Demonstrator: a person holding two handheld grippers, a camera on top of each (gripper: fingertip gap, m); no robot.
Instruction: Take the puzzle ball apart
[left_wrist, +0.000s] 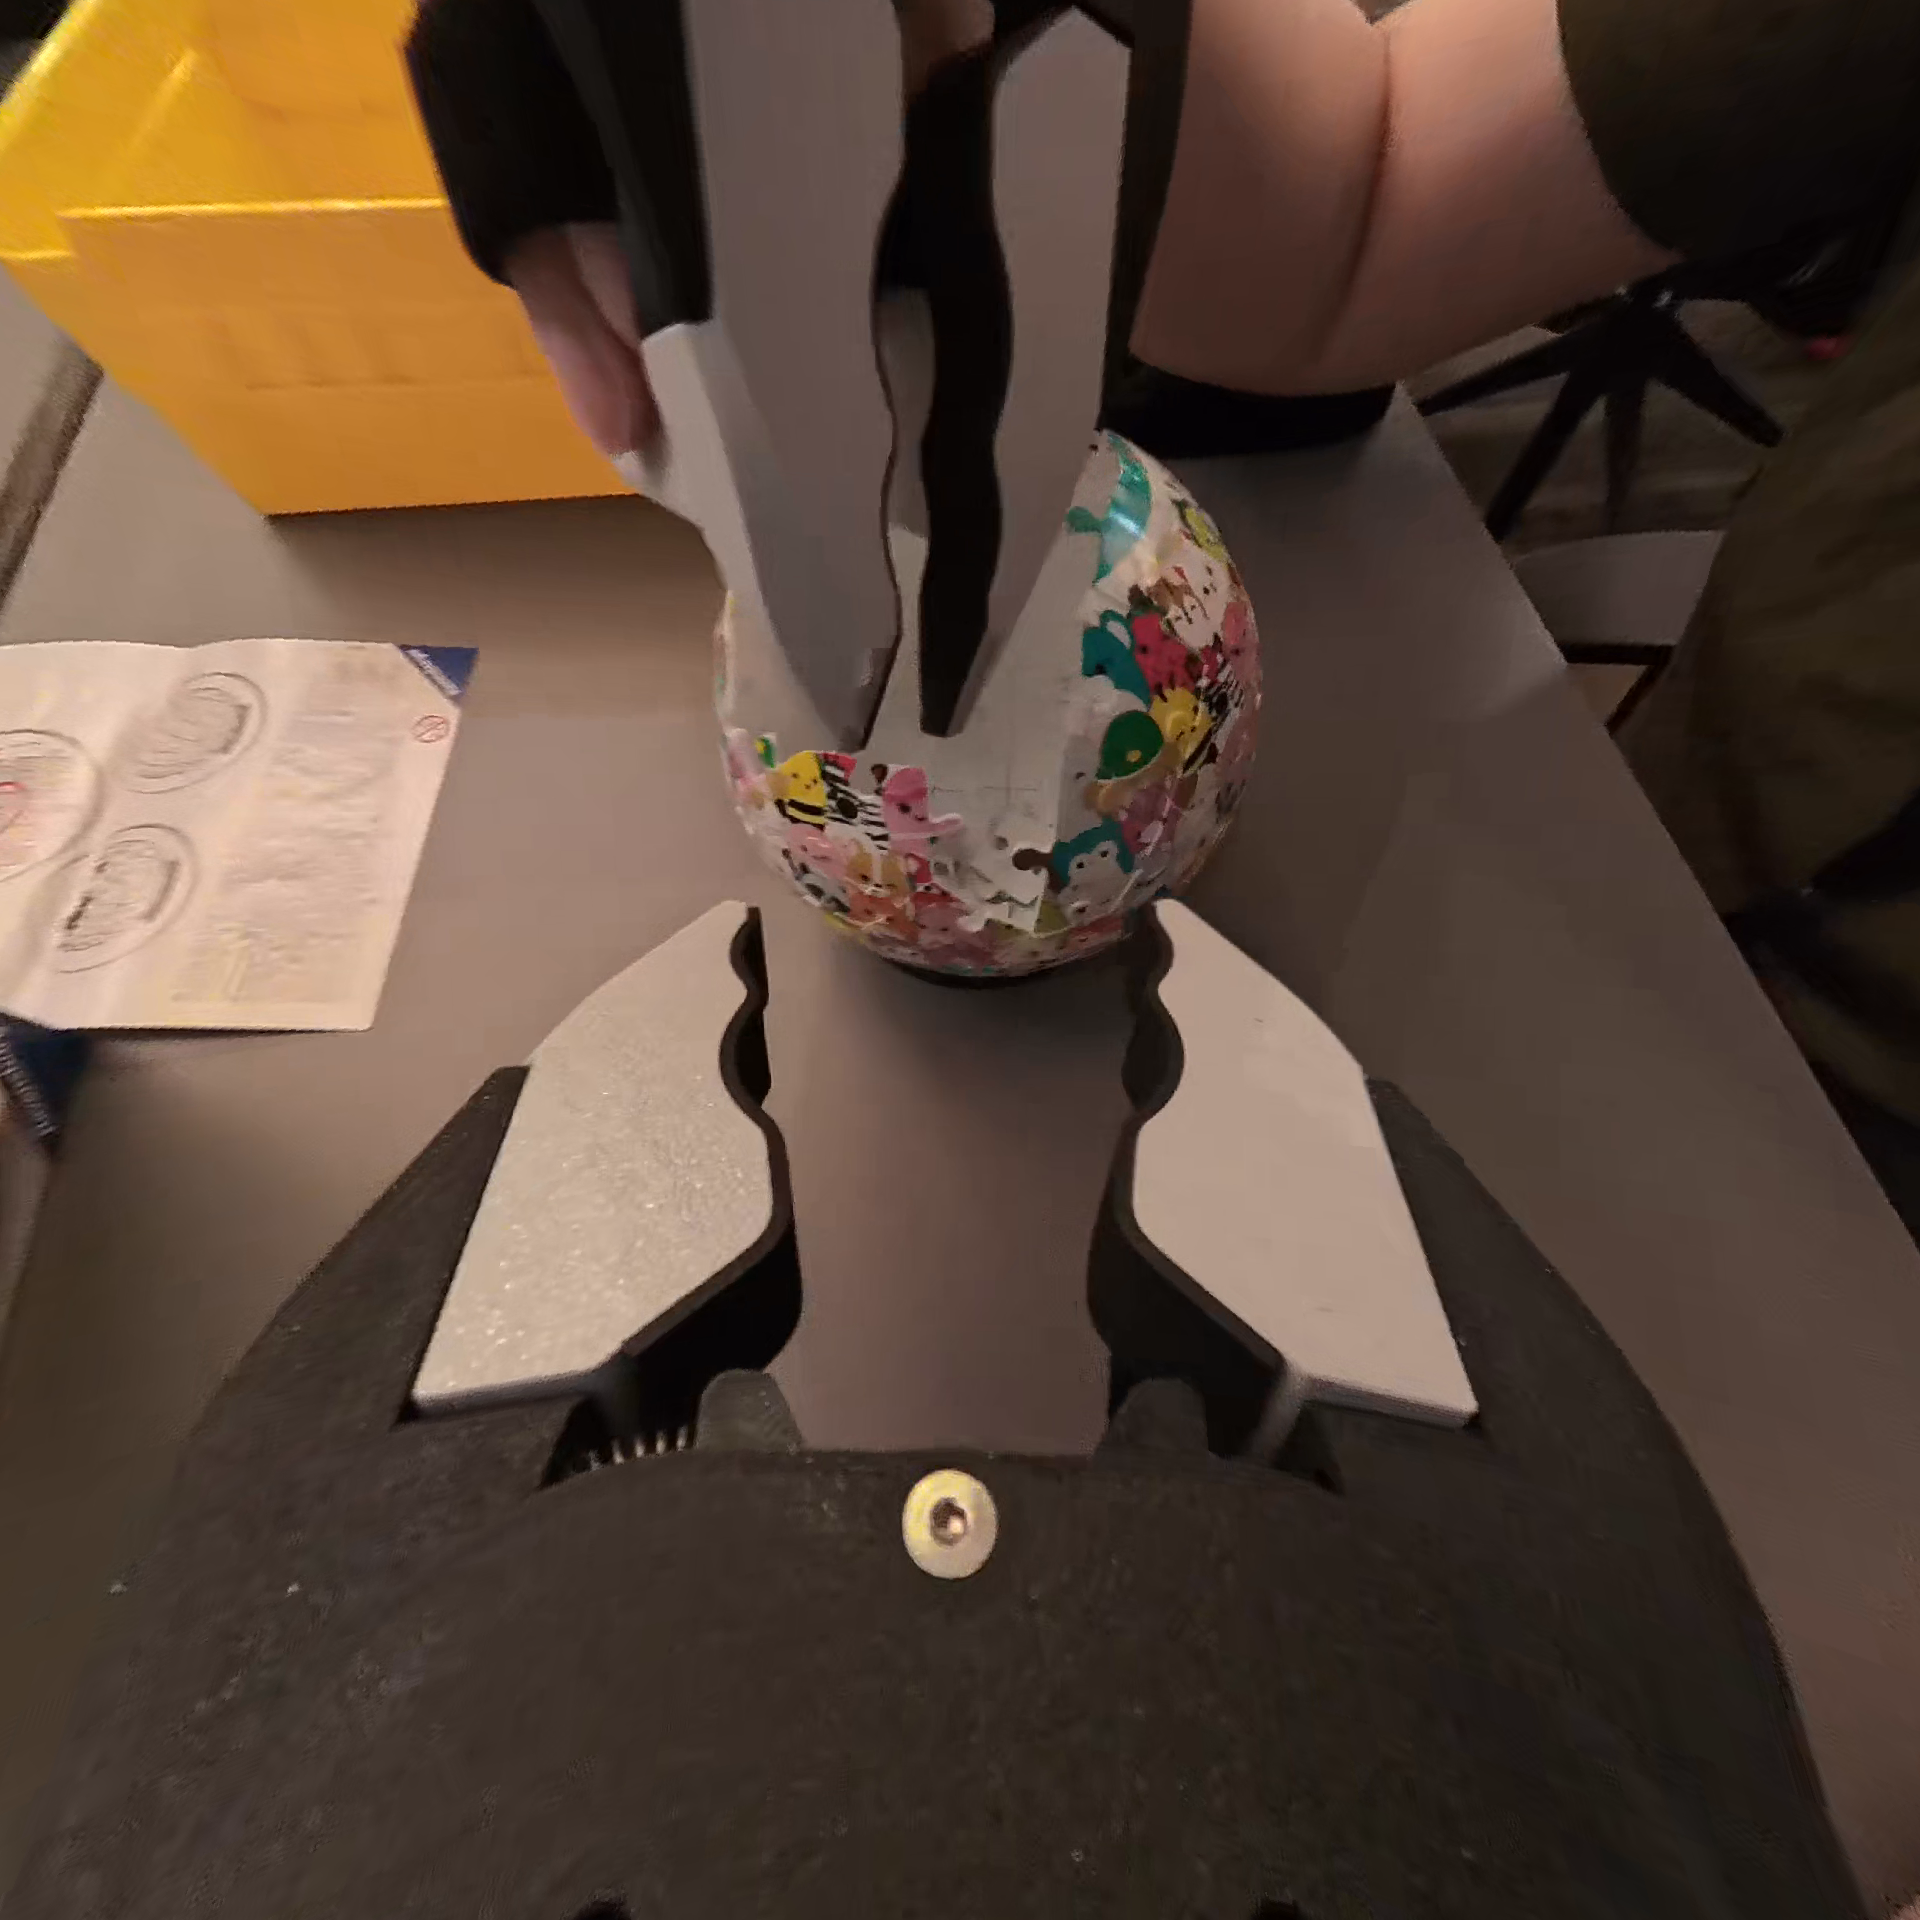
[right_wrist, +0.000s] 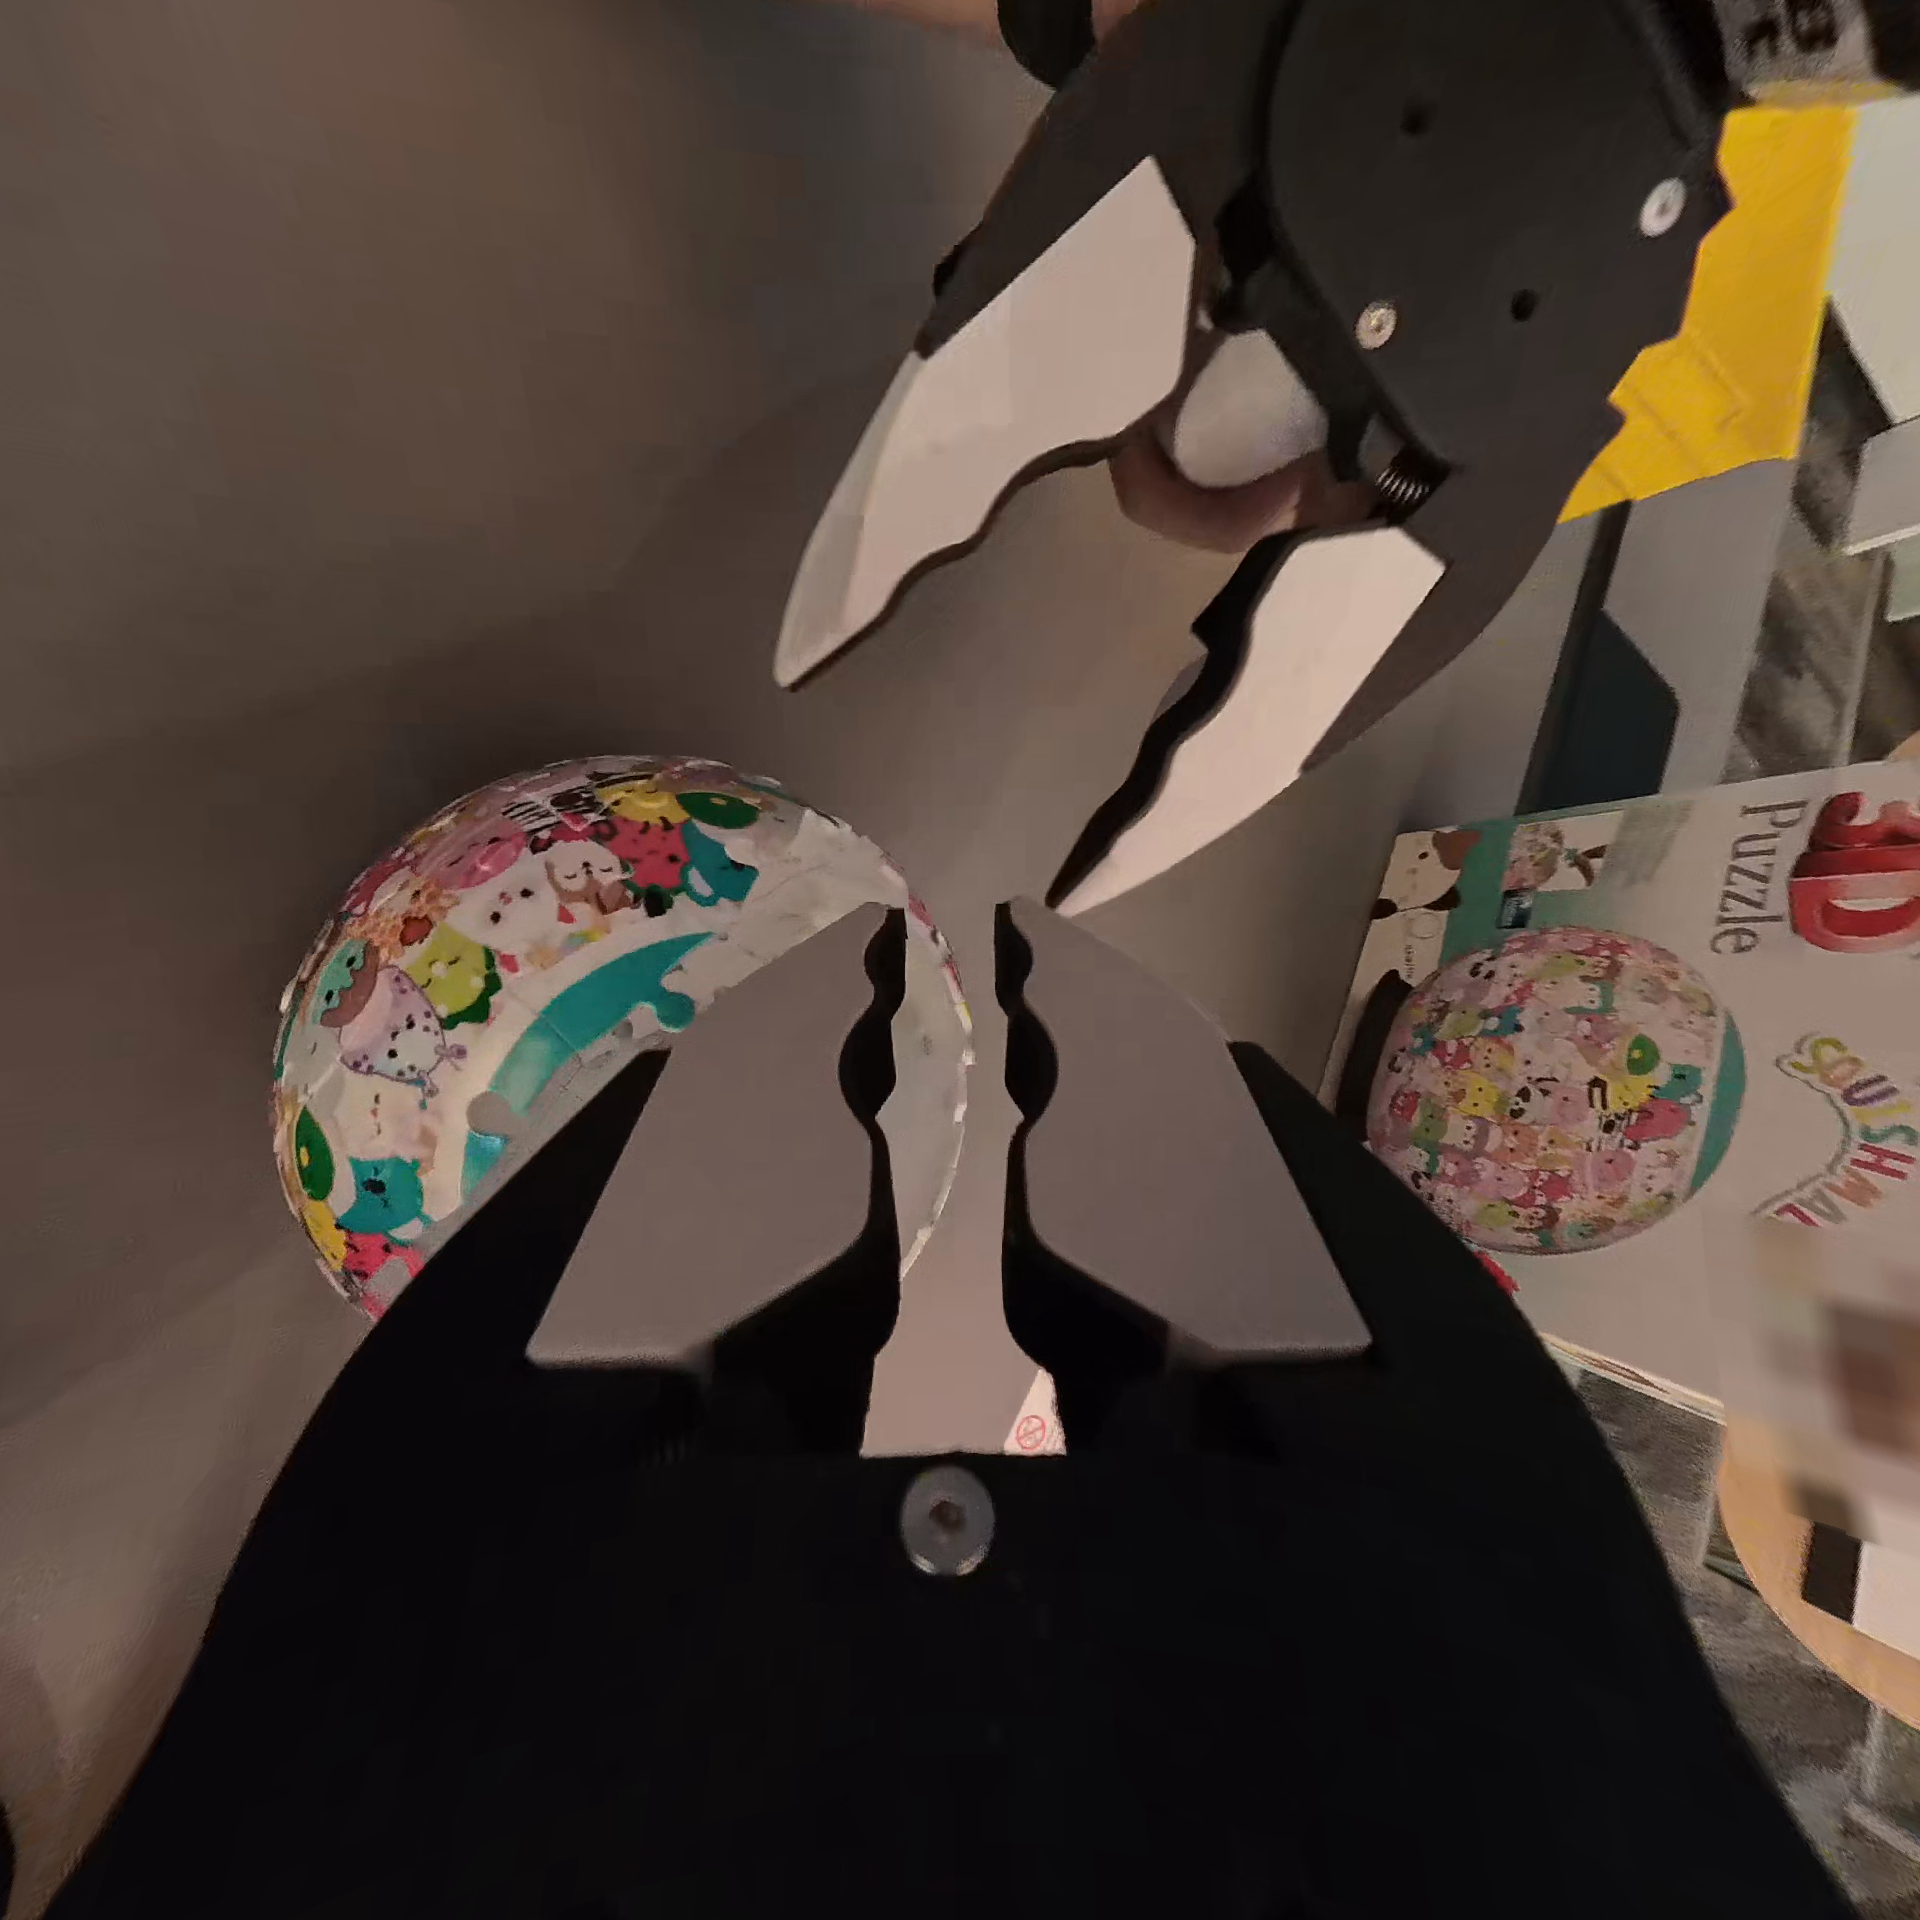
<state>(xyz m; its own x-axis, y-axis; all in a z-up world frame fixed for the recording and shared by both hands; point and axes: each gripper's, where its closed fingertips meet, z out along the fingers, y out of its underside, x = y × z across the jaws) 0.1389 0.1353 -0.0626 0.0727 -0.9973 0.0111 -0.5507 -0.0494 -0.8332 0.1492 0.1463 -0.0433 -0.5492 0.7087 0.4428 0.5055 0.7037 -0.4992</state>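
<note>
Grey tabletop (left_wrist: 1403, 831) carries the whole scene. On it, straight ahead of the left gripper (left_wrist: 951, 914), sits the puzzle ball (left_wrist: 1164, 727), a hollow sphere printed with bright cartoon animals, part of its shell already missing so the white inside shows. The left gripper hovers low over the table with its jaws spread wide and nothing between them, its tips just short of the ball.

The right gripper (right_wrist: 951, 914) reaches down from above into the ball's opening. Its jaws are nearly together with a narrow gap, one finger inside the shell and one outside; whether they actually pinch the wall (right_wrist: 925, 956) is hard to say, as the tips are blurred.

Left of the left gripper lies an unfolded instruction sheet (left_wrist: 208, 831) with line drawings and fine print. Beyond that stands a yellow bin (left_wrist: 260, 260). To the right of the right gripper lies the puzzle's box (right_wrist: 1621, 1039), showing a picture of the finished ball and large coloured lettering.
</note>
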